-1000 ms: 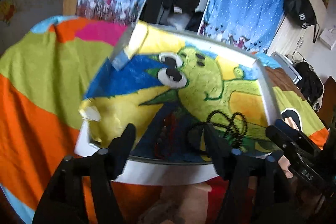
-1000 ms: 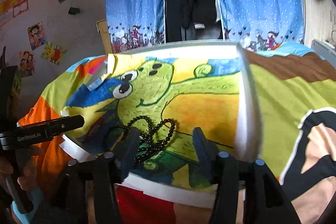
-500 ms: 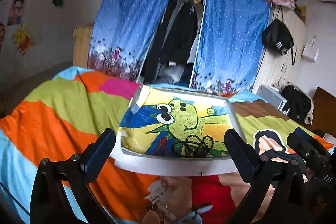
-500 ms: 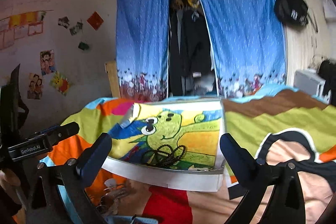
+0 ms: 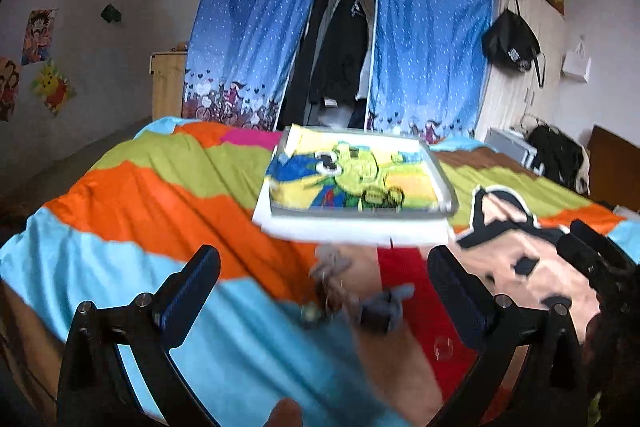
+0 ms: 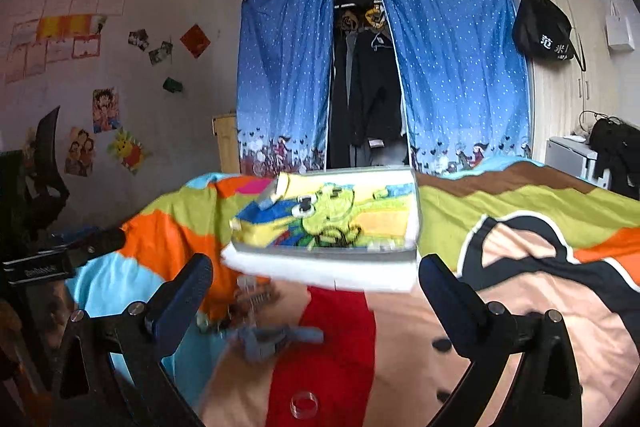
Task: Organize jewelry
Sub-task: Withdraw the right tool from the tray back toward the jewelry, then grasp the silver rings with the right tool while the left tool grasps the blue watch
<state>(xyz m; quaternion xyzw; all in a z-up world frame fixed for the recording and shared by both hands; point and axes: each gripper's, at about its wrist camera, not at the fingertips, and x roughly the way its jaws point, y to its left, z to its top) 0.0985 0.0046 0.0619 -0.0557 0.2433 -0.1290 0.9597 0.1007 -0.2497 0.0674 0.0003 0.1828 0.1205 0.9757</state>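
A bright patchwork bedspread fills the room in front of blue curtains. Through my left gripper, jaws wide apart and empty, the tray now sits well ahead; a second ago I hovered right over its black beaded necklace. Loose blurred jewelry lies nearer me. Through my right gripper, equally spread and empty, the tray has receded too, and a clear ring waits below. I judge the necklace placed; next pick follows.
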